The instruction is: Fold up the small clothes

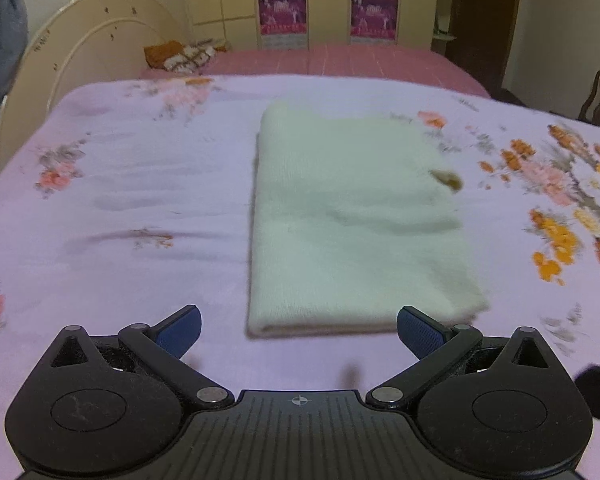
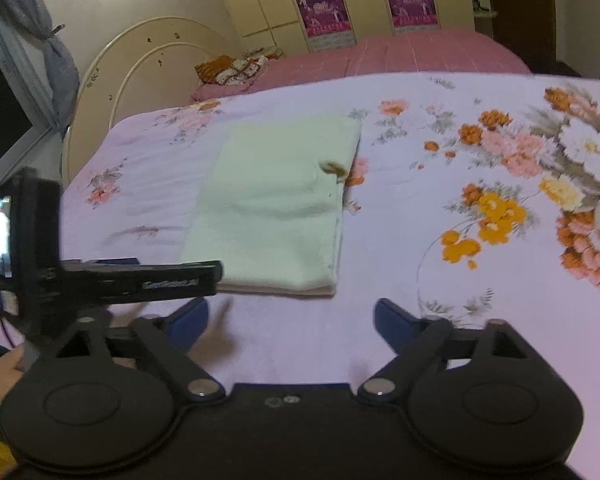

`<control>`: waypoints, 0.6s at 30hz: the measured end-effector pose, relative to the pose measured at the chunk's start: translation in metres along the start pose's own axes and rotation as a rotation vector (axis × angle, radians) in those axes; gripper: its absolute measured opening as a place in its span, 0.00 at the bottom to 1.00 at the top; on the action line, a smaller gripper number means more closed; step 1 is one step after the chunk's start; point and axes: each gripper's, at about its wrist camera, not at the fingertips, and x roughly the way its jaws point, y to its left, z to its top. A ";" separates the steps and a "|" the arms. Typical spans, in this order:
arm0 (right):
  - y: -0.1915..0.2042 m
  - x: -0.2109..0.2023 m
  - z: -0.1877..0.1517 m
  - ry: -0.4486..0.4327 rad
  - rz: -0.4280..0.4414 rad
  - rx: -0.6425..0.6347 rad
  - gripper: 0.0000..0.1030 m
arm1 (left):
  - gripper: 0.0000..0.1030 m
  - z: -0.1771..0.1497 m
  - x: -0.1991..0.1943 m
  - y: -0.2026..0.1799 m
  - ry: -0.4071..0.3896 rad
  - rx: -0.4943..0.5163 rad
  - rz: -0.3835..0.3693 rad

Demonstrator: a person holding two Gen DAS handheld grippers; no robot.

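Folded cream garment lies square on floral sheet, both grippers' fingers wide, empty.

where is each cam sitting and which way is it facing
Left wrist: rides on the left gripper, angled down over the floral bedsheet at the folded cream garment; its own open blue-padded fingers show.
Right wrist: rides on the right gripper, same downward angle from further right; its open fingers, the left gripper seen side-on and a hand show.
Shared: garment, bedsheet, headboard, wardrobe.
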 end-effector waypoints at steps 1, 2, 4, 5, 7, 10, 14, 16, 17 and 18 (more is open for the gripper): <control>0.001 -0.006 -0.001 -0.007 -0.006 -0.008 0.89 | 1.00 -0.001 -0.010 -0.001 -0.003 -0.001 0.006; 0.002 -0.011 -0.003 -0.015 -0.017 -0.017 0.90 | 1.00 -0.004 -0.020 -0.001 -0.006 -0.003 0.012; 0.005 -0.026 -0.008 -0.043 -0.038 -0.046 0.93 | 1.00 -0.010 -0.042 -0.003 -0.025 -0.008 0.029; 0.006 -0.031 -0.011 -0.057 -0.041 -0.059 0.96 | 1.00 -0.012 -0.052 -0.003 -0.033 -0.005 0.035; 0.009 -0.046 -0.016 -0.082 -0.042 -0.084 0.97 | 1.00 -0.017 -0.073 -0.004 -0.041 0.000 0.031; 0.014 -0.068 -0.025 -0.111 -0.037 -0.112 0.99 | 1.00 -0.029 -0.106 -0.005 -0.060 -0.002 0.034; 0.021 -0.101 -0.038 -0.158 -0.021 -0.139 0.99 | 1.00 -0.047 -0.146 -0.007 -0.072 -0.010 0.054; 0.023 -0.119 -0.045 -0.179 -0.007 -0.149 0.99 | 1.00 -0.057 -0.164 -0.008 -0.078 -0.011 0.074; 0.024 -0.127 -0.047 -0.187 0.001 -0.153 0.99 | 1.00 -0.062 -0.173 -0.008 -0.086 -0.010 0.075; 0.026 -0.135 -0.050 -0.197 0.010 -0.162 0.99 | 1.00 -0.066 -0.182 -0.009 -0.094 -0.011 0.074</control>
